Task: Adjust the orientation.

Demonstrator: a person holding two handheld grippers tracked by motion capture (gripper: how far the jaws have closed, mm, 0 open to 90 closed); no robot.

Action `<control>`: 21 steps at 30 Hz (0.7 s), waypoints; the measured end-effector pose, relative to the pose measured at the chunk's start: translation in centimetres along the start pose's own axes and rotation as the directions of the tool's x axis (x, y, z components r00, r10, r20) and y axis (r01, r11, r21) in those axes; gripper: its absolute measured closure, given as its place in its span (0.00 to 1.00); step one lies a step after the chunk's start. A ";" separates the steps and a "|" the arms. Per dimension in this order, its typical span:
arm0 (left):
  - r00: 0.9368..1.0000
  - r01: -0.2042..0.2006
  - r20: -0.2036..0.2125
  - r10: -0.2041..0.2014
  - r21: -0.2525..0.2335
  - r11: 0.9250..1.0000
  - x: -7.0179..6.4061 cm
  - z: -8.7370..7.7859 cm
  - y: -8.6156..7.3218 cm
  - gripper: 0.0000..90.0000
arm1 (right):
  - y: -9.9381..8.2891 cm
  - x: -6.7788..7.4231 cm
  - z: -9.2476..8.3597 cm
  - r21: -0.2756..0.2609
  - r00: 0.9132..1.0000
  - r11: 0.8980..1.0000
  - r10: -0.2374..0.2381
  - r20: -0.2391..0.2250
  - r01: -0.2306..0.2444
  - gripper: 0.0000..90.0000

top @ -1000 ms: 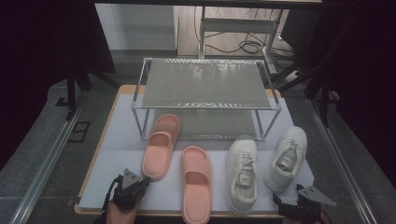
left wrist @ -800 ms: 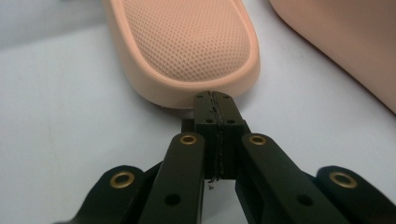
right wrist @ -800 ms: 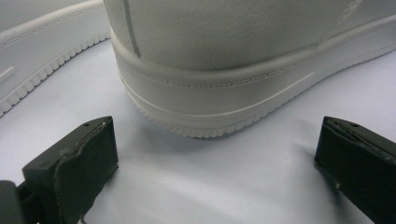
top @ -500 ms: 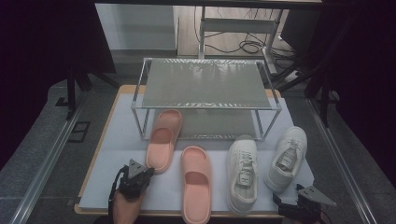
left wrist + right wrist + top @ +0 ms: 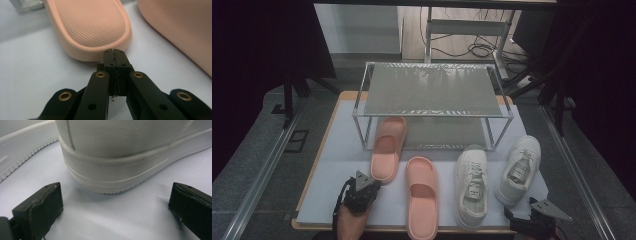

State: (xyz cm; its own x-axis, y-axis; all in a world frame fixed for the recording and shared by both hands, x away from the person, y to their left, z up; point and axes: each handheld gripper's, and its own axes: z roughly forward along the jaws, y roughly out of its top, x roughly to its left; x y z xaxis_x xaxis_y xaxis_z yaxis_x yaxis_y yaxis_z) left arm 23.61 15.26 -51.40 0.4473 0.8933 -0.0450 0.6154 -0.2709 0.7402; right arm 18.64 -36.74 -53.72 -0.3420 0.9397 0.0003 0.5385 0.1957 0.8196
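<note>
The pink slipper lies toe-first under the metal rack. The left gripper has its jaws pressed together against the slipper's heel. The right gripper, jaws wide apart, faces a white sneaker's heel.

Pink slipper, sole down, toe under rack's lower shelf, heel twd table front.
</note>
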 end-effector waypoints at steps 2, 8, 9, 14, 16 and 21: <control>1.000 -0.006 -0.011 0.006 -0.008 1.000 0.1 0.1 0.3 0.99 | 0.0 0.0 0.0 0.000 1.000 1.000 0.000 0.000 0.000 0.00; 1.000 -0.008 -0.018 0.007 -0.028 1.000 0.5 0.8 1.4 0.99 | 0.0 0.0 0.0 0.000 1.000 1.000 0.000 -0.001 0.000 0.00; 1.000 -0.009 -0.021 0.008 -0.031 0.999 0.6 1.0 1.6 0.99 | 0.0 0.0 0.0 0.000 1.000 1.000 0.000 0.000 0.000 0.00; 0.999 -0.009 -0.037 0.006 -0.060 0.998 1.2 1.4 2.8 0.99 | 0.0 0.0 0.0 0.000 1.000 1.000 0.000 -0.001 0.000 0.00; 0.999 -0.011 -0.041 0.009 -0.057 0.998 1.4 1.7 3.4 0.99 | 0.0 0.0 0.0 0.000 1.000 1.000 0.000 -0.001 0.000 0.00; 0.999 -0.026 -0.046 0.023 -0.050 0.998 1.5 2.8 4.5 0.98 | 0.0 0.0 0.0 0.000 1.000 1.000 0.000 -0.001 0.000 0.00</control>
State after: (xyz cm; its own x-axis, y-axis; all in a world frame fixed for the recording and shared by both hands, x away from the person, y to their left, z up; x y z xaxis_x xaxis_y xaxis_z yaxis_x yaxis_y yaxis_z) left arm 28.82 14.36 -50.01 0.4312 0.9022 0.0033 0.5705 -0.2755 0.7737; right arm 18.65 -36.75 -53.72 -0.3426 0.9395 0.0006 0.5382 0.1957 0.8198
